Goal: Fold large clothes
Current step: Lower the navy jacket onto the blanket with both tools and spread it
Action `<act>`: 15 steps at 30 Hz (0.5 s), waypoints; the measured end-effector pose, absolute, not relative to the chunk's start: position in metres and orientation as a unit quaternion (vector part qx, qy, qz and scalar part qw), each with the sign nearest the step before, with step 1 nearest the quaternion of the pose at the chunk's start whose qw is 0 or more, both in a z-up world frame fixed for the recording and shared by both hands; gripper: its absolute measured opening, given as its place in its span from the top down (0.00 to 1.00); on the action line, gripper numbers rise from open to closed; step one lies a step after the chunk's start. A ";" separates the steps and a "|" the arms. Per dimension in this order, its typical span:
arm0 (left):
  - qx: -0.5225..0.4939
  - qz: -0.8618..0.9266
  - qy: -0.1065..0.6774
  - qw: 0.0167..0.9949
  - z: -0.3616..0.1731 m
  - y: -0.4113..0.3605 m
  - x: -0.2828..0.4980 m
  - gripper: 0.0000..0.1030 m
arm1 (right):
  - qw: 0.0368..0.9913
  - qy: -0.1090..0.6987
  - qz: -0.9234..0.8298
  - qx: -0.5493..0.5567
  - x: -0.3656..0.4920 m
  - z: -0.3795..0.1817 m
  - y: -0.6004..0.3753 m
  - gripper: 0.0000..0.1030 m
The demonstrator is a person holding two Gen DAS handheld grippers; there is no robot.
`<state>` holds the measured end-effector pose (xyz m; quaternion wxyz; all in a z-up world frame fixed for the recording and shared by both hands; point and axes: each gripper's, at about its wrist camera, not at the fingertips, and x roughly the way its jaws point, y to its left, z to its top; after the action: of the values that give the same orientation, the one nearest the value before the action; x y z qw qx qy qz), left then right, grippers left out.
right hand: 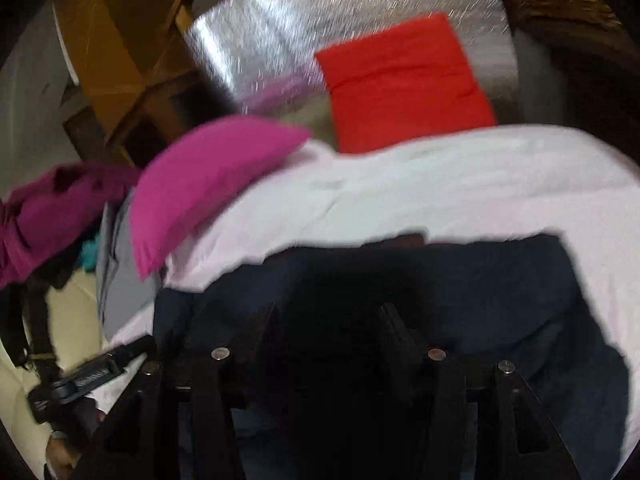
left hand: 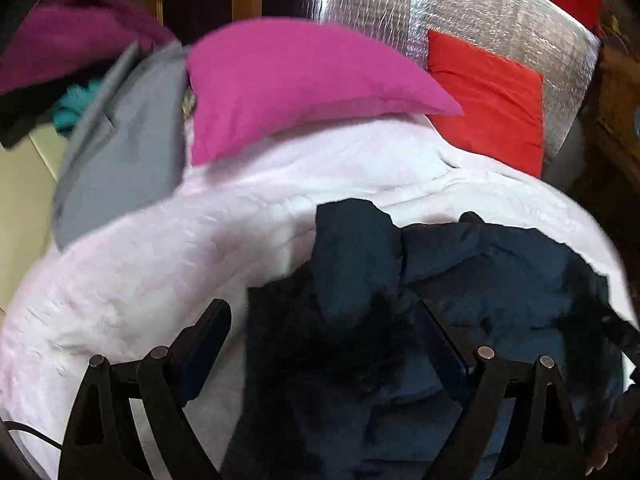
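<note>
A dark navy, rumpled garment (left hand: 460,280) lies spread on a pale pink-white quilted cover (left hand: 200,248), directly under both claws.

In the left wrist view, the left claw (left hand: 324,320) has its two black fingers spread wide apart, one over the pale cover and one over the navy cloth, clamping nothing. This view alone shows the garment's jagged upper edge and a dark furry patch on it between the fingers.

In the right wrist view, the right claw (right hand: 328,316) also has its fingers apart over the navy garment (right hand: 500,292), though dark blur hides whether they touch it. Only this view shows the other gripper's black body (right hand: 92,372) at lower left, beside the cover's edge (right hand: 400,192).

Both views are blurred. Counted across them: one navy garment, one pale cover, one magenta pillow (left hand: 296,80) resting on the cover's far side, one flat red cushion (left hand: 488,100) against one silver foil-like sheet (left hand: 500,12), one grey cloth (left hand: 124,148) left of the pillow, and one purple heap of fabric (left hand: 68,40) beyond that. A small turquoise scrap (left hand: 76,108) shows beneath the purple heap.
</note>
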<state>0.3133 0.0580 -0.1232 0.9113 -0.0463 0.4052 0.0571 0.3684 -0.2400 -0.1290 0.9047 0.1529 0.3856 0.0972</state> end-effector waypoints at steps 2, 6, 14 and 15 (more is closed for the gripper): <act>-0.027 0.060 0.396 0.916 -0.122 0.054 0.309 0.10 | 0.892 0.416 0.089 0.155 0.374 -0.147 -0.240 0.42; 0.001 0.062 0.377 0.924 -0.114 0.047 0.300 0.10 | 0.886 0.404 0.093 0.208 0.362 -0.139 -0.258 0.38; 0.024 0.056 0.344 0.937 -0.094 0.033 0.272 0.10 | 0.893 0.371 0.065 0.244 0.326 -0.114 -0.283 0.36; 0.026 0.054 0.344 0.937 -0.094 0.032 0.270 0.10 | 0.893 0.371 0.057 0.247 0.321 -0.113 -0.287 0.36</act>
<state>0.2698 0.0320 -0.0944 0.9372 0.0262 0.3436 0.0543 0.3213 -0.2873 -0.1131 0.8933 0.2472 0.3710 0.0574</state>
